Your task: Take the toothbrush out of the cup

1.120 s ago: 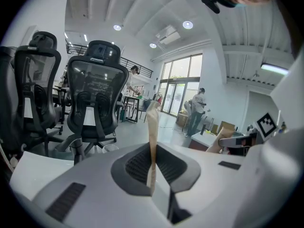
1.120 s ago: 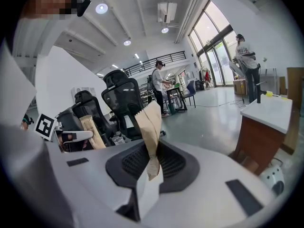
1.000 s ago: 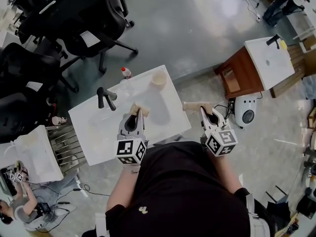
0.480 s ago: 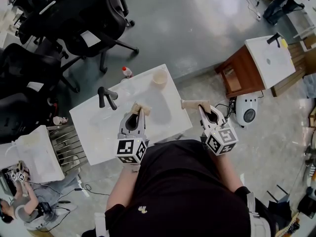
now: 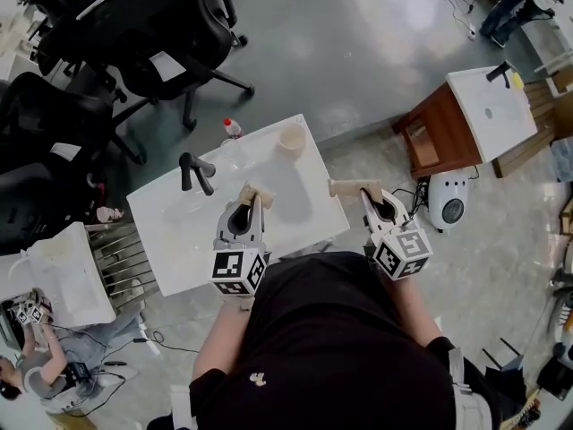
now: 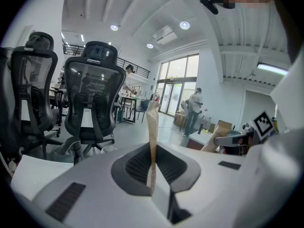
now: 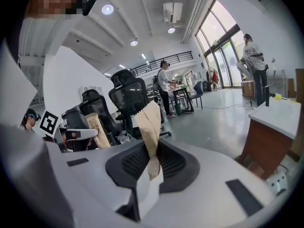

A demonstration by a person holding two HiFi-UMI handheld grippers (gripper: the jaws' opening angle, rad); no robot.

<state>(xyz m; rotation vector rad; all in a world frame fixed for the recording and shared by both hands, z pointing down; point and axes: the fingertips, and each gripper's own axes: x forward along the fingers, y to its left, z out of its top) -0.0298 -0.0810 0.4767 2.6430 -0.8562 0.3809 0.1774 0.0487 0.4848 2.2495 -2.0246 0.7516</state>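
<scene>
Head view alone, seemingly, shows the cup (image 5: 291, 132).

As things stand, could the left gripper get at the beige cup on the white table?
Probably yes: only bare white tabletop lies between the left gripper and the round beige cup, but its jaws are shut.

cup (image 5: 290, 140) stands on counter (image 5: 179, 240), right of faucet (image 5: 193, 174).

Floor (image 5: 358, 52) grey, glossy | black office chairs (image 5: 152, 43) | tall windows (image 6: 178, 82) | white wall (image 6: 223, 96) | round ceiling lights (image 6: 185, 25)
</scene>
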